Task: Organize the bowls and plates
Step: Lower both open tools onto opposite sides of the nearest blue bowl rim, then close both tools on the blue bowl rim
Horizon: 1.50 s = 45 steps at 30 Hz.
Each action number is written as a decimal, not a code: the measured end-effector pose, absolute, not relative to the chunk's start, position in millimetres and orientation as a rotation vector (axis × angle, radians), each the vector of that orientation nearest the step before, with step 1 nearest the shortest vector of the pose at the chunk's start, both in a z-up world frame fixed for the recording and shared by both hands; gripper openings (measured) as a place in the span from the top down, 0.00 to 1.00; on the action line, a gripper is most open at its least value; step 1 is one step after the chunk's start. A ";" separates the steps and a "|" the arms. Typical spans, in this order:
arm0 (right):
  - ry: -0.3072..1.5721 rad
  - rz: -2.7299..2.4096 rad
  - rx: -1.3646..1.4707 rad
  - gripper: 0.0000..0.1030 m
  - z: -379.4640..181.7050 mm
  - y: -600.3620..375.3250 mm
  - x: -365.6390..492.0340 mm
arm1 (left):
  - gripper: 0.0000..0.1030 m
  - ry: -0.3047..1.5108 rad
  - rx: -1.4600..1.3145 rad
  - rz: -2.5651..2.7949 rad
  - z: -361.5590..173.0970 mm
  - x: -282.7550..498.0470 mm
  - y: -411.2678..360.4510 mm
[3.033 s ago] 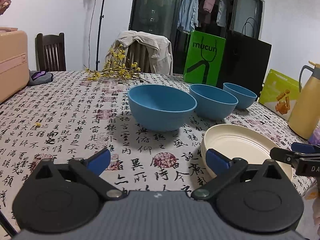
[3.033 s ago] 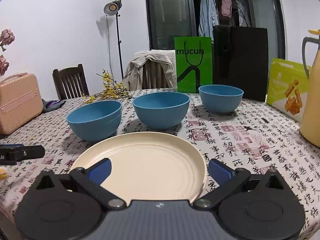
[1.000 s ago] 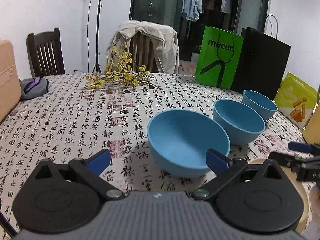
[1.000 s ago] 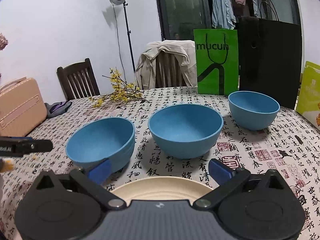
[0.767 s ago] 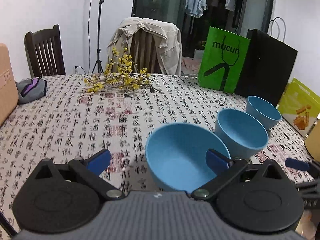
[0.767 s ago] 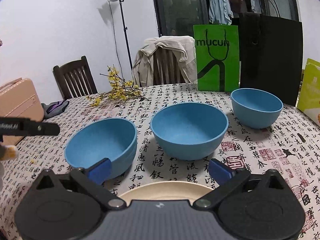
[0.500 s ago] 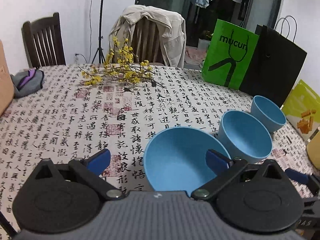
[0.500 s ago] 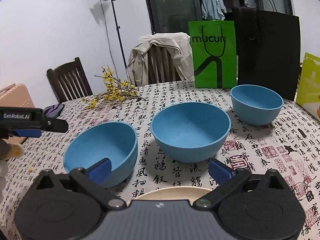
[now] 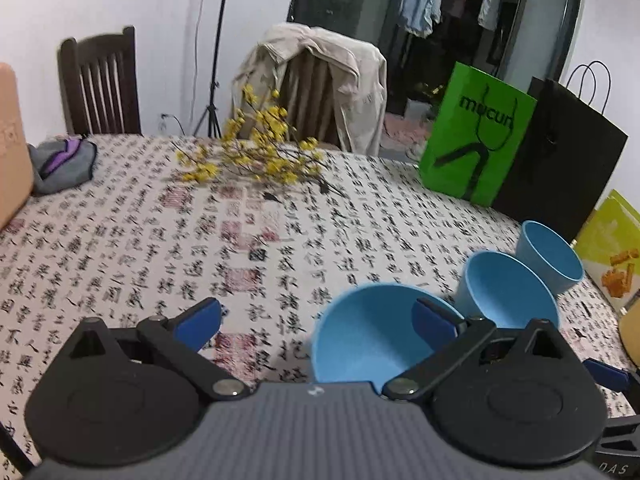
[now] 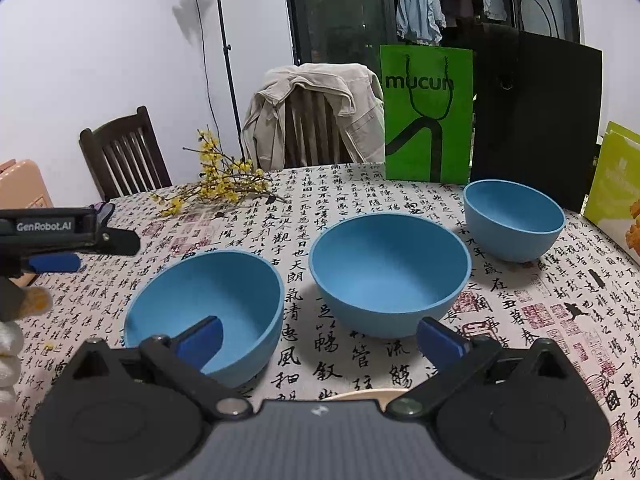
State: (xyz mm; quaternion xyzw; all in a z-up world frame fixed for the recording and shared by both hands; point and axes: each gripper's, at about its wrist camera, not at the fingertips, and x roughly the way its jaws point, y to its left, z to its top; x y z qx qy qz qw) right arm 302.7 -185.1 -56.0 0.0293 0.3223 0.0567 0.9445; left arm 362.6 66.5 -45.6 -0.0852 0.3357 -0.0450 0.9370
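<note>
1. Three blue bowls stand in a row on the worktop (image 10: 360, 192): the nearest bowl (image 10: 208, 304) at the left, the middle bowl (image 10: 390, 272) just beside it, and the smallest bowl (image 10: 514, 220) farthest right. All are upright and apart, none nested yet.
2. One cream plate (image 10: 360, 394) shows only as a sliver of rim under the right hand-held gripper (image 10: 320, 340), so I cannot tell whether more plates lie beneath it.
3. The right hand-held gripper has its fingers spread wide and holds nothing. It hovers over the plate, facing the bowls.
4. The left hand-held gripper (image 9: 316, 320) is also spread wide and empty, one fingertip (image 9: 434, 320) over the nearest bowl's rim, probably lining up to pinch its wall for stacking.
5. Around them: one spray of yellow flowers (image 10: 216, 186), one green bag (image 10: 426, 116) and one black bag (image 10: 536, 120).
</note>
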 end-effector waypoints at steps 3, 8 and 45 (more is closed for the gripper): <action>0.673 0.107 0.066 0.00 -59.0 -180.0 308.6 | 0.00 0.675 -0.168 -0.083 -48.3 363.2 66.0; 0.706 0.074 0.062 0.00 -65.0 -173.8 319.8 | 0.00 0.677 -0.119 -0.078 -57.5 367.2 57.9; 0.855 0.041 -0.036 0.47 -106.1 -122.9 377.5 | 0.43 0.809 -0.181 -0.008 -112.9 400.4 62.6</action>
